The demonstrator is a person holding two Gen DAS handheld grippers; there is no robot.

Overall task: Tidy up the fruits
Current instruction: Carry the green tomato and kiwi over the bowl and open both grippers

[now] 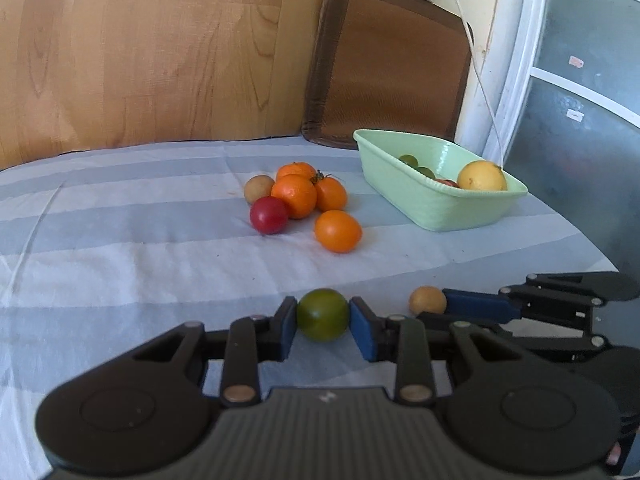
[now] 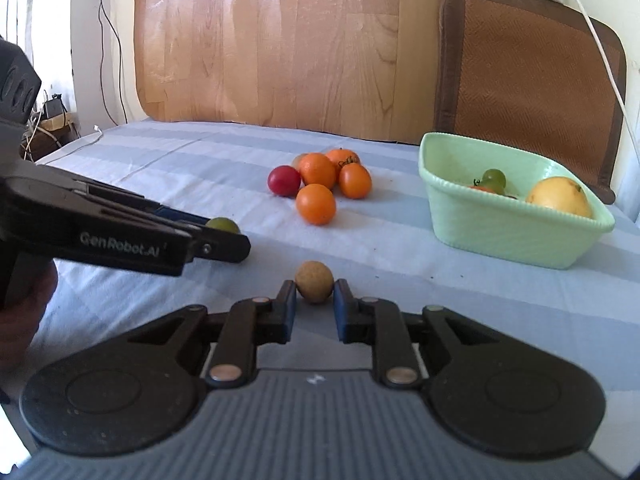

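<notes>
My left gripper (image 1: 322, 316) is shut on a green tomato (image 1: 322, 314), its blue pads pressing both sides just above the striped cloth. My right gripper (image 2: 315, 294) is shut on a small tan round fruit (image 2: 314, 281). The left wrist view shows that tan fruit (image 1: 427, 300) at the right, held by the other gripper's blue pads. The green tomato (image 2: 223, 225) peeks out behind the left gripper in the right wrist view. A pile of orange fruits (image 1: 296, 194), a red tomato (image 1: 269, 215) and a tan fruit (image 1: 259, 189) lies mid-table. A pale green bowl (image 1: 448, 208) holds a yellow lemon (image 1: 481, 176) and green tomatoes.
A brown chair back (image 1: 388, 68) stands behind the bowl, against a wooden board (image 1: 160, 52). A white cable (image 1: 480, 92) hangs down by the bowl. The table's right edge (image 1: 592, 240) drops off just past the bowl. A person's hand (image 2: 24, 312) holds the left gripper.
</notes>
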